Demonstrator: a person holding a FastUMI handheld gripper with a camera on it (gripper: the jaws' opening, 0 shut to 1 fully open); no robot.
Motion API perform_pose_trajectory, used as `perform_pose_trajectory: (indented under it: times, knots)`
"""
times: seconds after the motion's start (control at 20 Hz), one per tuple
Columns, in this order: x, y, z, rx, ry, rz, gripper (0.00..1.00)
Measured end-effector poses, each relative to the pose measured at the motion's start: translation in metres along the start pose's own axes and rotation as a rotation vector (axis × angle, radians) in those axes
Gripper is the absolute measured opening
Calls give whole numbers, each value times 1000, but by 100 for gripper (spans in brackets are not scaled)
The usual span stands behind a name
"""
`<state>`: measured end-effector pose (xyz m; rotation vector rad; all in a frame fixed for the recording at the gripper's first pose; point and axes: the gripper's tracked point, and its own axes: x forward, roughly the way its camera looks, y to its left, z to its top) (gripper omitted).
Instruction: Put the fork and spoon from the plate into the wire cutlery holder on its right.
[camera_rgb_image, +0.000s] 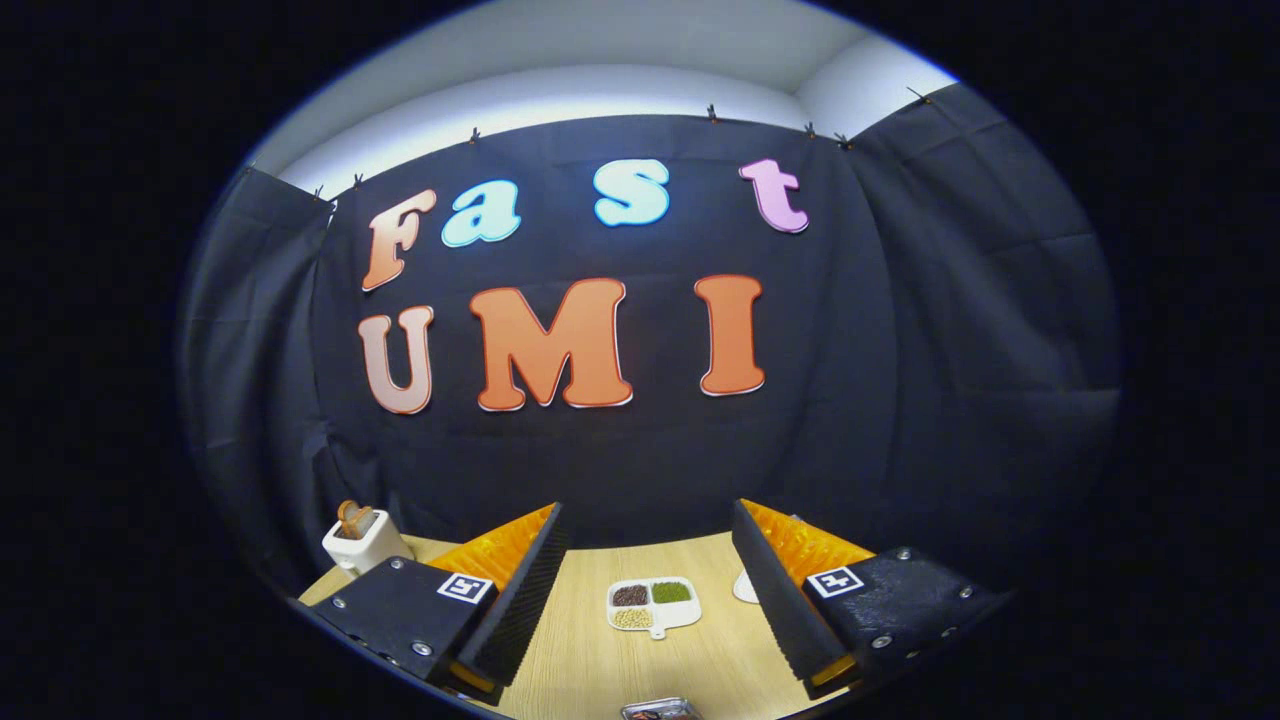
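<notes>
The wooden table (580, 650) is the largest surface, and much of it is hidden: the two fingers cover its sides, and the fisheye rim cuts off its near part at six o'clock. The gripper (650, 590) hangs above it with its jaws spread wide and nothing between them but bare wood and a small dish.

That sectioned dish (653, 605) lies between the fingers, slightly ahead of the tips (three compartments, one brownish, one green, one pale beige, contents too small to identify).

At nine o'clock from the dish, beyond the left finger, stands a white toaster (362, 543) with something brown poking from its top.

At three o'clock from the dish, a pale rounded edge (744, 588) peeks out from behind the right finger; whether it is the plate cannot be told.

At six o'clock, below the fingers, a metallic object (660, 710) is mostly cut off, with a reddish glint inside; it may be the cutlery holder, but that is unclear.
</notes>
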<state>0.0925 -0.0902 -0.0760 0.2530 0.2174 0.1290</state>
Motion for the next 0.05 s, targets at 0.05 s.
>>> perform_pose_trajectory:
  times: [0.05]
  knots:
    - [-3, -1, 5, 11, -24, -4, 98]
